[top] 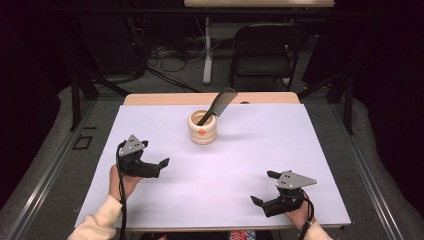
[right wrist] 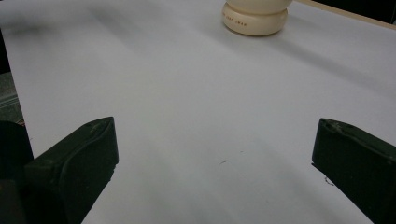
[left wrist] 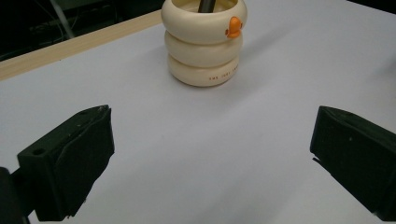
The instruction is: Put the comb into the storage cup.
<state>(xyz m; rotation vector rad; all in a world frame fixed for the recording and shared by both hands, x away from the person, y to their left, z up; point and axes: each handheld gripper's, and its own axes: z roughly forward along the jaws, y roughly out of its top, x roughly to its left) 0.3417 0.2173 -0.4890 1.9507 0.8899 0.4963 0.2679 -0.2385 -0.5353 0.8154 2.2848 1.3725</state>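
Observation:
A cream ringed cup [top: 203,128] with a small orange mark stands at the middle back of the white table [top: 280,135]. A black comb [top: 218,105] leans in it, teeth end up and to the right. My left gripper [top: 153,153] rests open at the front left, jaws wide, nothing between them. In the left gripper view the cup [left wrist: 204,44] sits ahead of the left gripper [left wrist: 212,121]. My right gripper [top: 264,187] lies open at the front right, also empty. The right gripper view has the cup's base [right wrist: 254,18] far ahead of the right gripper [right wrist: 215,135].
A strip of wooden table edge [top: 165,99] runs along the back. Behind the table stand a black folding chair [top: 265,47], a white table leg [top: 207,50] and cables on the floor. A person's hands and cream sleeve [top: 100,222] enter from the bottom.

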